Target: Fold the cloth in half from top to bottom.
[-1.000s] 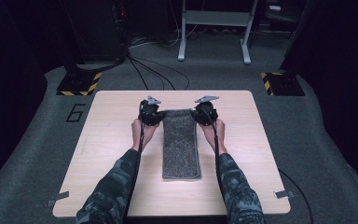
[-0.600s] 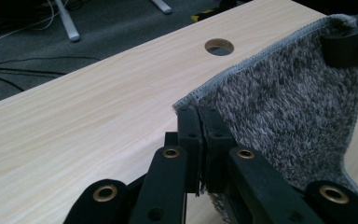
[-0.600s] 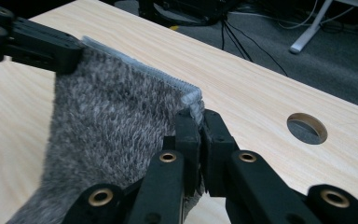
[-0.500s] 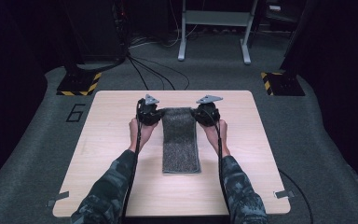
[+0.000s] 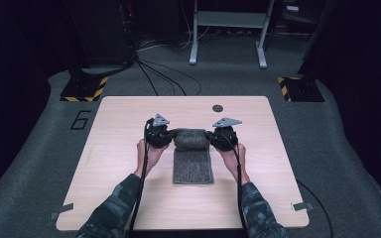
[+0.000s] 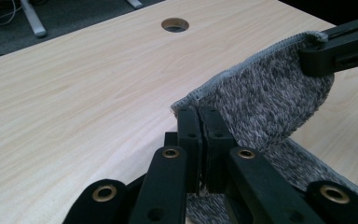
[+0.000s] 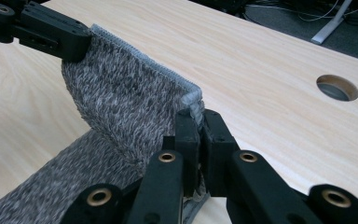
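A grey fluffy towel (image 5: 193,166) lies lengthwise in the middle of the wooden table (image 5: 124,119). Its far end is lifted off the table and curls back over the part that lies flat. My left gripper (image 5: 170,135) is shut on the far left corner, and in the left gripper view the jaws (image 6: 199,115) pinch the hemmed edge of the towel (image 6: 265,93). My right gripper (image 5: 211,135) is shut on the far right corner, its jaws (image 7: 196,117) clamping the towel (image 7: 121,102). Each gripper view shows the other gripper at the opposite corner, the right gripper (image 6: 324,46) and the left gripper (image 7: 72,37).
A round cable hole (image 5: 218,107) sits in the table beyond the towel. Bare tabletop lies left and right of the hands. On the floor behind are cables (image 5: 163,79), a metal stand (image 5: 228,29) and two hazard-striped blocks (image 5: 84,89).
Both grippers have moved toward the person with the towel's far edge in them. The far end has come off the table and rolled over the rest, so the flat part looks shorter.
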A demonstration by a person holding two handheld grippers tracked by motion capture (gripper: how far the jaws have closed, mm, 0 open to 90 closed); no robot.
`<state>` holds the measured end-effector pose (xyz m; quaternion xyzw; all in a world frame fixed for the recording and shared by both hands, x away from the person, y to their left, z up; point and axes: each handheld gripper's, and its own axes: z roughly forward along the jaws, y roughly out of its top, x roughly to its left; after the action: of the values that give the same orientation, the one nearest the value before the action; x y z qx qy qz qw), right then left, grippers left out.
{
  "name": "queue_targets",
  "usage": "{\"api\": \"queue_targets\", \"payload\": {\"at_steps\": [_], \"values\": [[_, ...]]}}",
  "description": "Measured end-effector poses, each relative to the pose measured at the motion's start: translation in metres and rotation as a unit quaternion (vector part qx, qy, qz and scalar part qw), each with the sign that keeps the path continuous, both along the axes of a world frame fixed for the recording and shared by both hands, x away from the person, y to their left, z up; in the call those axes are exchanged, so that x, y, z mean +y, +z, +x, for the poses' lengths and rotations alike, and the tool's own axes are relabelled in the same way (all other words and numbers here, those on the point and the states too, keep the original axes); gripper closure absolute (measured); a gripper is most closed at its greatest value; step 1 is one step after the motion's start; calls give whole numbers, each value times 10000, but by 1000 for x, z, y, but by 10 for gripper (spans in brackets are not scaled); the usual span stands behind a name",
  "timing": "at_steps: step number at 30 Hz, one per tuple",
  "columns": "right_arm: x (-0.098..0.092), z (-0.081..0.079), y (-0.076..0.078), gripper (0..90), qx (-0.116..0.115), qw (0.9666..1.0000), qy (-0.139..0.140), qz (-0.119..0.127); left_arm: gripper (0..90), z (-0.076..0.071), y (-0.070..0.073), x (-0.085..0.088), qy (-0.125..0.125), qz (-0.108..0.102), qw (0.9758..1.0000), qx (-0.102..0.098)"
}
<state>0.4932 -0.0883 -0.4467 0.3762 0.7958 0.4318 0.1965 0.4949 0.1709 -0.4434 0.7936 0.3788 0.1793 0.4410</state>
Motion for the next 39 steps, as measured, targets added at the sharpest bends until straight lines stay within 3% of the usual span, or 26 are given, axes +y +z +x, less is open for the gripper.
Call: {"api": "queue_targets", "payload": {"at_steps": [8,20,28,34,39], "values": [[2,-21,-7,861,-17,9999,153,-73,870,-20,-4,6,-153,-9,9998,91],[-1,-45,-24,855,83,9996,242,-111,863,-39,-25,3,-233,-78,9994,258],[-3,-58,-34,835,208,9993,285,-157,842,-51,-37,4,-366,-47,9981,497],[-4,-68,-41,775,409,9986,314,-147,758,-62,-44,3,-534,-91,9960,705],[-14,-81,-35,627,470,9983,335,-10,574,-75,-44,7,-672,-112,9934,925]]}}
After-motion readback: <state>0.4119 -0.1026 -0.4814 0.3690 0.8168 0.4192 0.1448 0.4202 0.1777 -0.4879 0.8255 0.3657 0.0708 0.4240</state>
